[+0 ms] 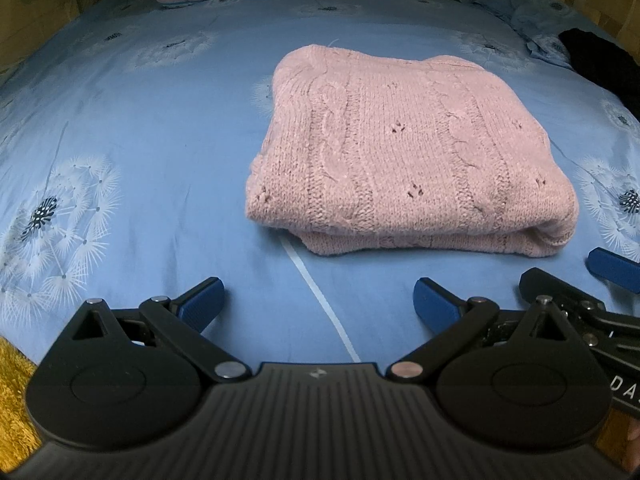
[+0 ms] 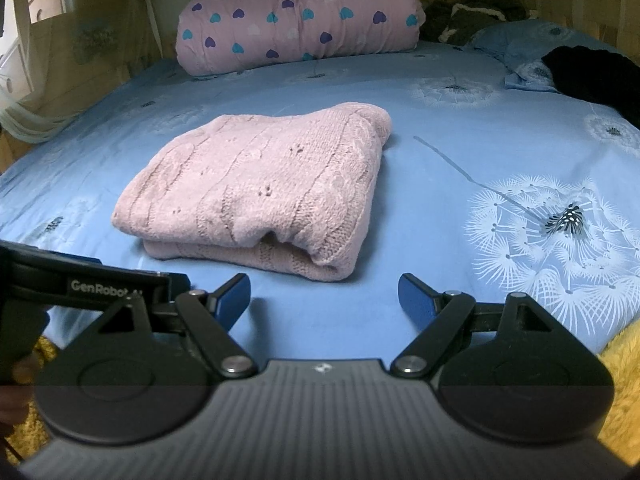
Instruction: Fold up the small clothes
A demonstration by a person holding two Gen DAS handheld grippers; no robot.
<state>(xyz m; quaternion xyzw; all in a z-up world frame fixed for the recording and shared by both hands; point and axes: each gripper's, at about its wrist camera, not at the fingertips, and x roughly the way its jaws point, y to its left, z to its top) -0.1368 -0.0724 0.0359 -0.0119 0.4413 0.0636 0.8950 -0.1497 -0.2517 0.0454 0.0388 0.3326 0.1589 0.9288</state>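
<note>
Pink sweater point(image 1: 400, 152) lies folded on blue sheet point(image 1: 160, 120), ahead of both grippers. Left gripper point(image 1: 318, 300) spread, empty. Right gripper point(image 2: 324, 294) spread, empty, clear of sweater.

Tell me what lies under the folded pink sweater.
The pink knitted sweater rests folded on the blue dandelion-print bedsheet. Only sheet shows around its edges; whatever is directly beneath, or tucked between its layers, is covered.

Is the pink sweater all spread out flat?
No, the sweater lies folded into a thick bundle on the blue sheet, with layers showing at its near edge.
</note>
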